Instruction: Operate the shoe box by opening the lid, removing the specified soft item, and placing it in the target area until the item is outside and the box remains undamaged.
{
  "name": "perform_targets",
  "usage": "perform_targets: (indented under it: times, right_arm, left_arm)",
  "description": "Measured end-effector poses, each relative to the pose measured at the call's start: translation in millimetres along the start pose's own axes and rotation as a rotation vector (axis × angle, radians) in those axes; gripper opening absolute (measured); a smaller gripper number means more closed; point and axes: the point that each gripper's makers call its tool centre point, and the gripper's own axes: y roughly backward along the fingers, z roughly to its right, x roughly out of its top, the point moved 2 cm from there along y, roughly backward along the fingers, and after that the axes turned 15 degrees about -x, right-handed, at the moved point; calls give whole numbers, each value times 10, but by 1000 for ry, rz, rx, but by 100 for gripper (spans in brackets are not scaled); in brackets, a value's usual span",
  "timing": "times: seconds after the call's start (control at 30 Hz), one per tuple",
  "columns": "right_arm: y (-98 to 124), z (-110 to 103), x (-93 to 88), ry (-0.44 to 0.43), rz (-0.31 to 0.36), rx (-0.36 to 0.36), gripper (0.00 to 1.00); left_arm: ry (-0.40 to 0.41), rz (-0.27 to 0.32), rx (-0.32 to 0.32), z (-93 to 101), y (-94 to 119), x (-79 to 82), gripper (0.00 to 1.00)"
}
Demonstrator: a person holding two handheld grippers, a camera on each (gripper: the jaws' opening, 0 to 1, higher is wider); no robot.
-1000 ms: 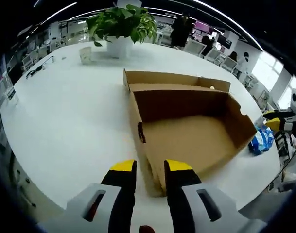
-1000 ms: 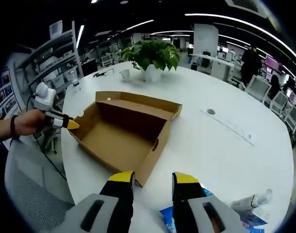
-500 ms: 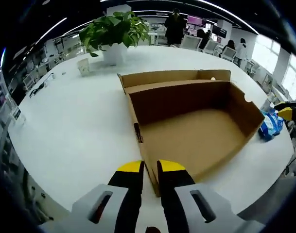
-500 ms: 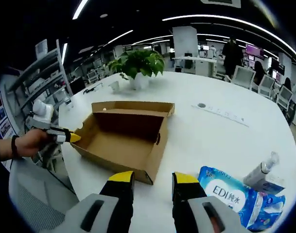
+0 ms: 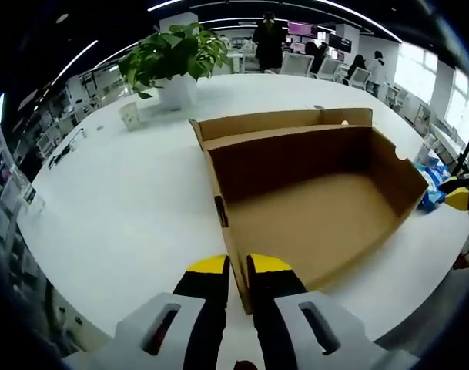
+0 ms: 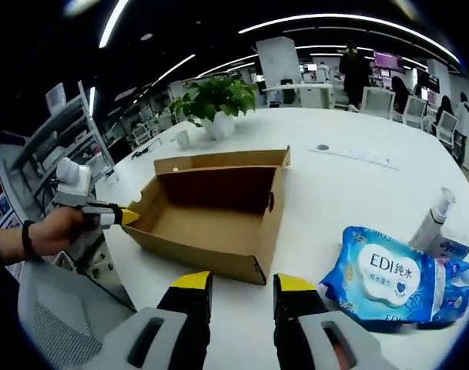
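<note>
Left claw (image 5: 234, 266) clamps the light, crushable shoe box (image 5: 311, 200) wall; right claw (image 6: 239, 284) stands apart near the soft, slippery wipes pack (image 6: 384, 274), best pinched at its edge.

A round white surface (image 6: 350, 193) is seen carrying an open cardboard shoe box (image 6: 211, 212) and scattered items.

The shoe box (image 5: 311, 200) is set near the surface's edge, its lid folded back flat behind it. A blue wipes pack (image 6: 384, 277) printed "EDI" is laid just beside the box, with a white pump bottle (image 6: 433, 220) and a second blue packet (image 6: 453, 250) touching or just behind it. A potted green plant (image 5: 172, 58) in a white pot is stood well apart at the far side, a small white cup (image 5: 130, 114) near it.
</note>
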Motion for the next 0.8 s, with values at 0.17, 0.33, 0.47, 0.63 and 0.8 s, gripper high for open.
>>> perform_targets:
  times: [0.17, 0.33, 0.47, 0.63, 0.8]
  right_arm:
    - [-8, -38, 9, 5, 0, 1, 28]
    - [-64, -75, 90, 15, 2, 10, 28]
    - [-123, -91, 193, 23, 9, 16, 28]
    - [-204, -127, 308, 32, 12, 18, 28]
    - [-332, -145, 484, 47, 20, 20, 28]
  left_arm:
    - [-6, -1, 0, -3, -4, 0, 8]
    - [-11, -4, 1, -7, -6, 1, 8]
    - [-10, -2, 0, -11, -12, 0, 7]
    - [-19, -6, 4, -12, -17, -1, 7]
    - [-19, -5, 4, -11, -12, -3, 7]
